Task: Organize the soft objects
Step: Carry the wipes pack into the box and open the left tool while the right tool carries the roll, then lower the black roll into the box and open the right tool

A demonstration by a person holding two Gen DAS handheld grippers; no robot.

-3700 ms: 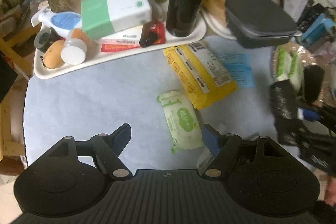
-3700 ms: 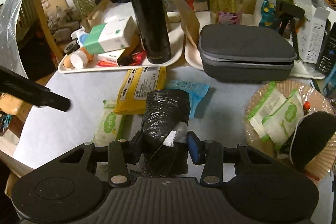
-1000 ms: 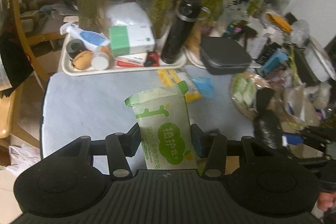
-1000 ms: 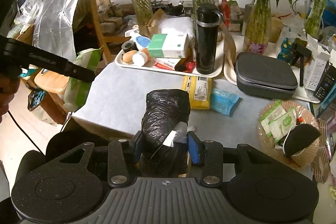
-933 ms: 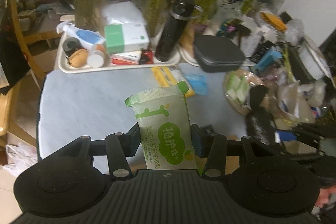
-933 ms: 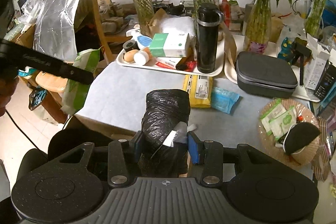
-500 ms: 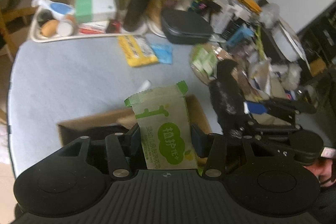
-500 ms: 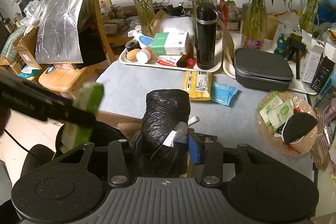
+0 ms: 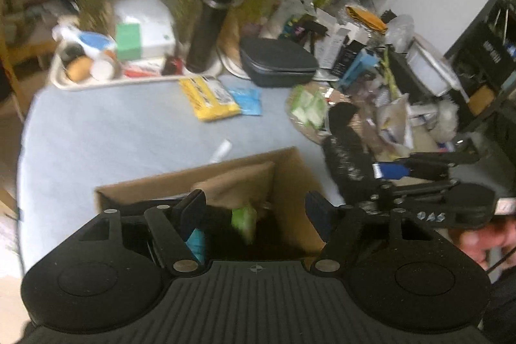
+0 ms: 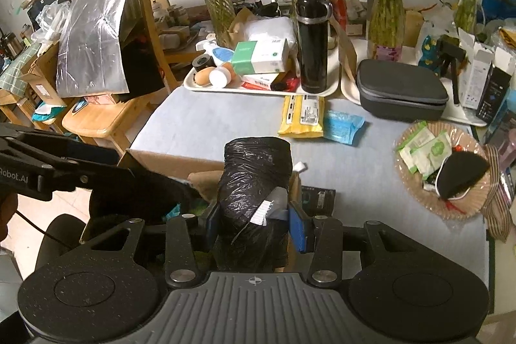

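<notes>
Black roll (image 10: 254, 182): upright, clamped in right gripper (image 10: 254, 226).
Box (image 9: 290, 170): directly below; left gripper (image 9: 254, 210) opening, empty.

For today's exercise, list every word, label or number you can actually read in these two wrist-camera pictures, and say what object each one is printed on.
"Robot.AI": white lettering on the arm of the left tongs, at the left edge of the right wrist view; it may be cut off.
Yellow packet: printed labels, too small to read.
Green and white box: round logo, text unreadable.
Wipes packs on the woven plate: print too small.
Right tongs' arm: white marks too blurred to read.
</notes>
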